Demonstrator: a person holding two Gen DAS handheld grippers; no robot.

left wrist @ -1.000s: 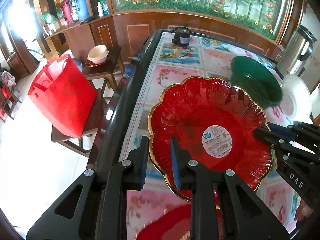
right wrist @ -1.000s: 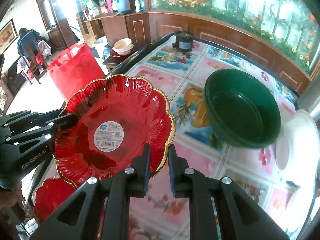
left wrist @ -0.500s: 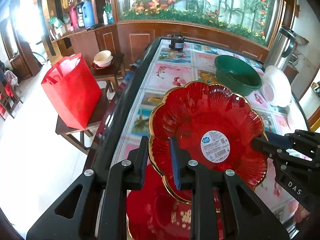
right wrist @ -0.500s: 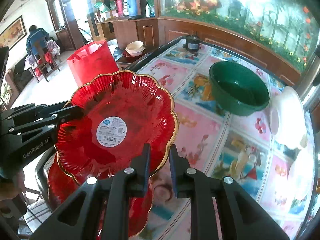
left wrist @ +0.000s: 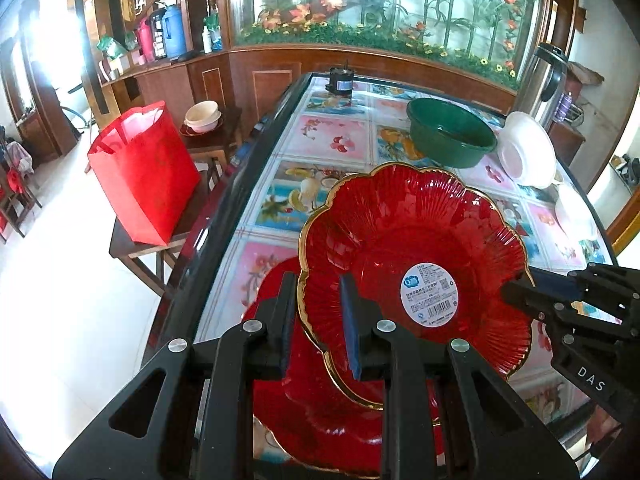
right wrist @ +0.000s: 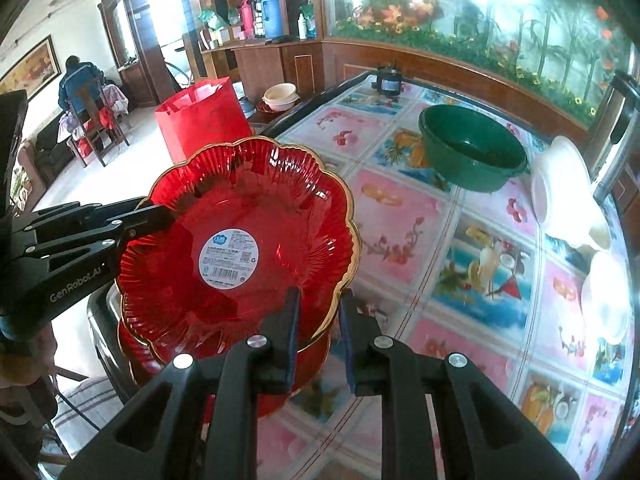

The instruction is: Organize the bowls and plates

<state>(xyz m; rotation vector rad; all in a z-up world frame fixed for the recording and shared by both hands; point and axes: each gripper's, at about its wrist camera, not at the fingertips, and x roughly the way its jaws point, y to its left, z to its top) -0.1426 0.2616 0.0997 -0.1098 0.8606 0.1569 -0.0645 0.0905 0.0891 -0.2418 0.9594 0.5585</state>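
Left wrist view, both grippers clamped on red plate (left wrist: 416, 256) rim, now carried over second red plate (left wrist: 320, 412)

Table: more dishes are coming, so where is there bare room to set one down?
Free: the tiles between the red plate and the green bowl, and the far end between that bowl and the small black object. Crowded: the near corner with red plates stacked, and the right edge by the white bowls.

Both tongs — right (right wrist: 318, 334), left (right wrist: 160, 216) — clamp the red scalloped plate (right wrist: 240, 216) over another red plate (right wrist: 276, 392).
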